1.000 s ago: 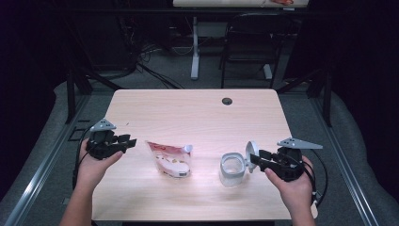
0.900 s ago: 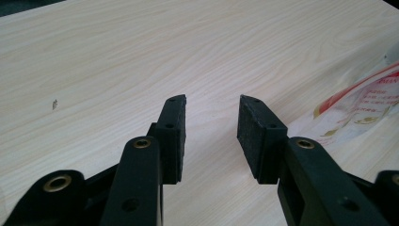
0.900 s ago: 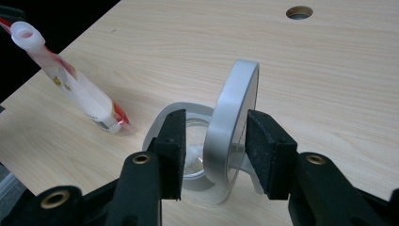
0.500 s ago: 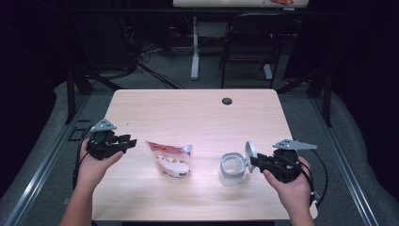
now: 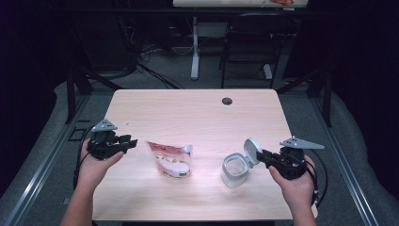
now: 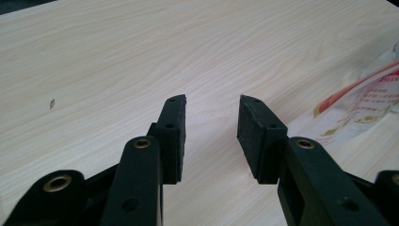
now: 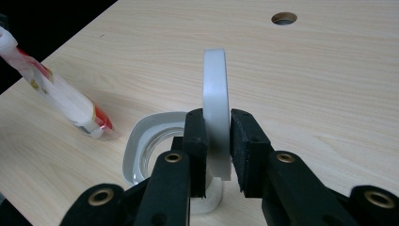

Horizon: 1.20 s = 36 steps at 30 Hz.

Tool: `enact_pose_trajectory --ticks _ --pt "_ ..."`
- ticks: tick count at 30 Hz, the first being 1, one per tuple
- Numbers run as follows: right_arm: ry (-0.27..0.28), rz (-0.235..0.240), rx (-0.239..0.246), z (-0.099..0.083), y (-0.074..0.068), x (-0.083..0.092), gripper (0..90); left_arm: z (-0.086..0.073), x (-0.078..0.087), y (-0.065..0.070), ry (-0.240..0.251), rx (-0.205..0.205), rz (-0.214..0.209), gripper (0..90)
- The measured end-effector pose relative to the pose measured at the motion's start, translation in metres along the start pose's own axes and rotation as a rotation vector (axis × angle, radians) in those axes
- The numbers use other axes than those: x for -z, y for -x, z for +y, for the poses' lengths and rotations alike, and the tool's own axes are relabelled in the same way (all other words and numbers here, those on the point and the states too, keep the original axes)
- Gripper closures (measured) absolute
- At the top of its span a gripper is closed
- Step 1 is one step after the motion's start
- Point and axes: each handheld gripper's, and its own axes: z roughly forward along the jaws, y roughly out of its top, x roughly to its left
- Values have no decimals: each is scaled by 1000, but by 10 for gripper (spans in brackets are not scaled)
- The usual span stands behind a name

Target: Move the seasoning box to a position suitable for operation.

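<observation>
On the desk: a pale wood-grain desk (image 5: 197, 113) carries a clear square-shouldered jar with a white rim (image 5: 235, 171) near its right front and a red-and-white printed plastic pouch with a white cap (image 5: 169, 159) left of centre, the two well apart.
Left claw: the left claw (image 5: 127, 142) is held near the desk's left edge, its jaws standing apart with bare wood between them and nothing gripped; in the left gripper view (image 6: 211, 127) the pouch (image 6: 362, 101) lies off to the right, cut by the frame edge.
Right claw: the right claw (image 5: 261, 155) has its jaws closed on the jar's round white hinged lid (image 5: 251, 149), which stands up on edge beside the jar mouth; in the right gripper view (image 7: 217, 141) the lid (image 7: 215, 94) rises between the pads.
Hard to make out: the jar's lower body is hidden behind the right claw's jaws in the right gripper view; the pouch's print is too small to read.
Desk rear: a small round dark hole (image 5: 227, 101) sits near the far edge.
</observation>
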Motion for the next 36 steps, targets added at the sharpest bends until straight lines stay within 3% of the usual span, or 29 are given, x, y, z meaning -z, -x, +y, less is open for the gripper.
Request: enact_pose_trajectory --ticks 5,6,17,26,36 --pt "13 -6 22 2 3 -3 771 0 0 1 -4 -2 0 628" --pt "27 -11 46 2 3 -5 770 0 -1 1 -4 -4 0 628" --pt "61 -37 25 5 6 -11 747 0 0 0 -1 -1 -1 627" --pt "10 -30 -14 -4 7 -17 711 0 1 0 6 1 -1 626" --pt "-11 -37 -42 -8 11 -16 751 0 1 0 6 -3 -8 629"
